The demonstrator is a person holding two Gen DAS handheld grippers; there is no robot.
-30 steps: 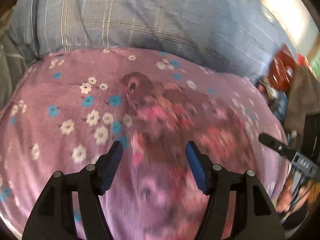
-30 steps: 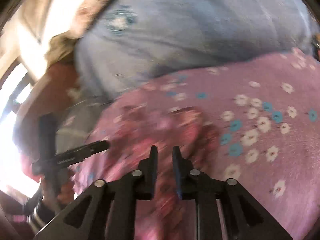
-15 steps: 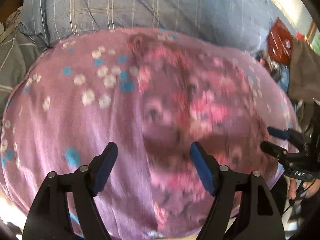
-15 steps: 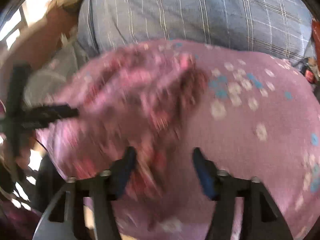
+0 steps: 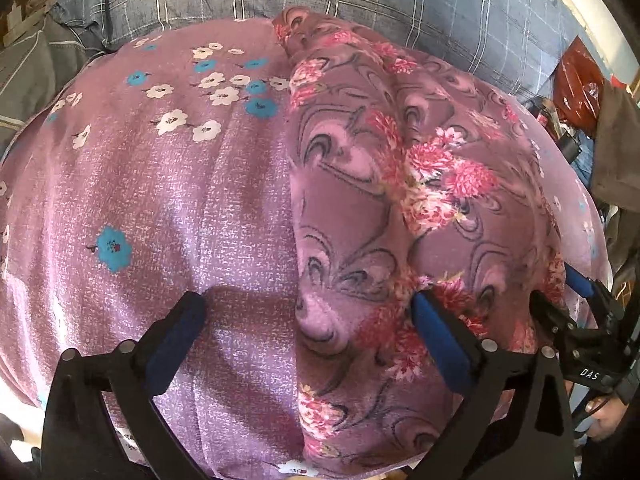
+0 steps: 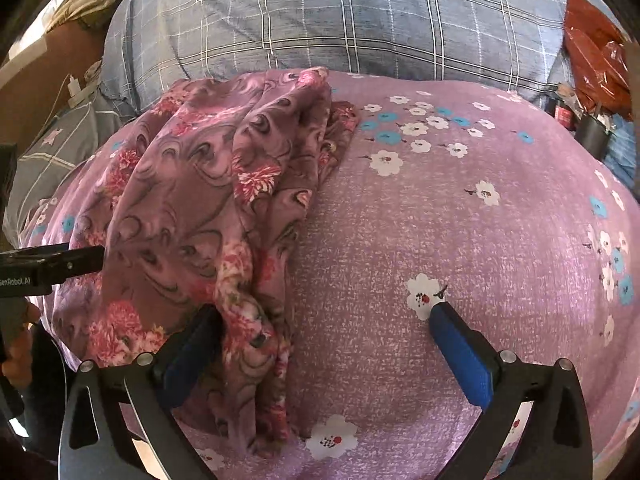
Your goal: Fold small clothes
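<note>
So the floral garment [image 5: 400, 184] is lying in a long, loosely bunched strip on the purple flowered sheet [image 5: 160, 208], running from about 12 o'clock down to 6 in the left wrist view, on the right half of the picture. In the right wrist view the same piece sits on the left side, roughly 9 to 7 o'clock, with rumpled edges trailing toward the bottom.

Both claws have just been opening and now stand wide, pressing on nothing. The left gripper [image 5: 308, 312] straddles the garment's long left edge: one finger is over bare sheet, the other over the cloth. The right gripper [image 6: 324, 320] has its left finger right at the cloth's rumpled edge and its other finger over bare sheet — so the fabric edge sits between the jaws but isn't pinched.

My read: it's laid out lengthwise so the near end can be grabbed at two spots and folded over. Wide jaws make sense for getting around those thick bunched layers. The plaid blue bedding [image 6: 340, 28] sits behind at 12 o'clock.
</note>
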